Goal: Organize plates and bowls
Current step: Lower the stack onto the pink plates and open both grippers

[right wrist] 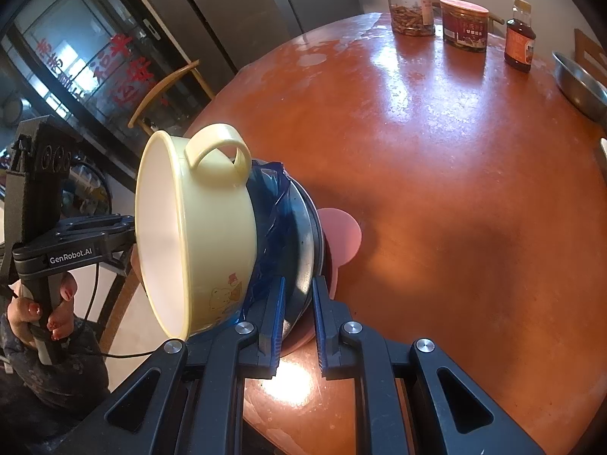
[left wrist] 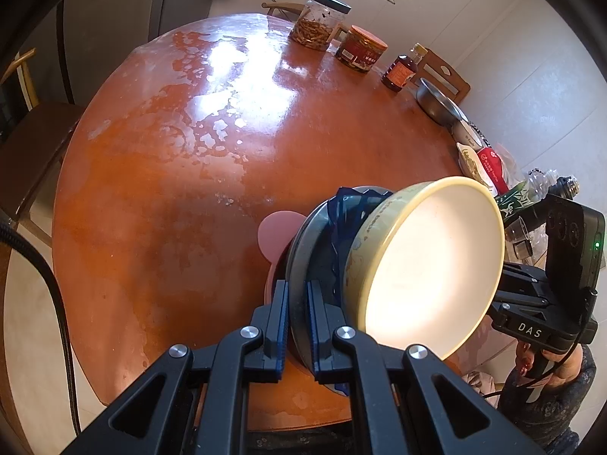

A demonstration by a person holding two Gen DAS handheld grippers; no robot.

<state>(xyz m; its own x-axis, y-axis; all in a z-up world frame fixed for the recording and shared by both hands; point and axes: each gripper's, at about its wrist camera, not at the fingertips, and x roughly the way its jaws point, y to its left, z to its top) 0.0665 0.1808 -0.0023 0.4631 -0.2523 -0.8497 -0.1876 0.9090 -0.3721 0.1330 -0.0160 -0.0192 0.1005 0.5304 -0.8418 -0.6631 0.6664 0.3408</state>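
A stack of dishes is held between both grippers above the round orange table (left wrist: 151,189). It is a yellow bowl (left wrist: 428,265) with a handle (right wrist: 218,151), a blue crinkled bowl (left wrist: 341,223), a steel plate (left wrist: 299,250) and a pink plate (left wrist: 275,233) with an ear-shaped tab. My left gripper (left wrist: 297,314) is shut on the steel plate's rim on one side. My right gripper (right wrist: 297,311) is shut on the steel plate (right wrist: 303,242) from the opposite side. The stack looks tilted in both views. The pink plate (right wrist: 341,233) lies underneath.
At the table's far edge stand a clear jar (left wrist: 320,22), a red-lidded jar (left wrist: 362,49) and a brown bottle (left wrist: 402,70). A steel basin (left wrist: 440,108) and snack packets (left wrist: 481,163) sit at the right edge. Chairs surround the table.
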